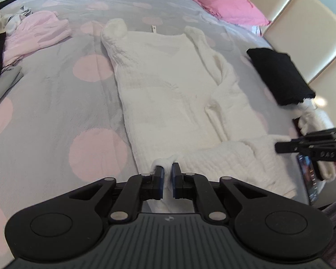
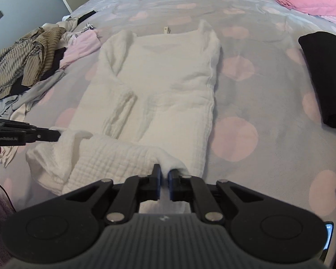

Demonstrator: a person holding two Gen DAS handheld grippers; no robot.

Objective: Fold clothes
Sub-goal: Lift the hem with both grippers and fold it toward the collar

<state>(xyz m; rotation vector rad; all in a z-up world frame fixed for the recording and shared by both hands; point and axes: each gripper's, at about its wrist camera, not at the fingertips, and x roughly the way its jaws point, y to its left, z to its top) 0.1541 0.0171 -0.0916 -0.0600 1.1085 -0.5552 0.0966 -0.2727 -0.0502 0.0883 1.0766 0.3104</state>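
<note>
Heaped striped tan and dark clothes (image 2: 26, 60) lie at the left of the grey bed cover with pink dots (image 1: 55, 103), beside a crumpled pale pink garment (image 1: 38, 33). Centre, the white textured knit sweater (image 1: 168, 85) lies flat, sleeves folded in, hem lifted toward the cameras. The left gripper (image 1: 166, 174) pinches one hem corner, jaws nearly closed; the right gripper (image 2: 164, 179) likewise pinches the other. Right: a folded black garment (image 1: 280, 76) and pink pillow (image 1: 221, 2).
</note>
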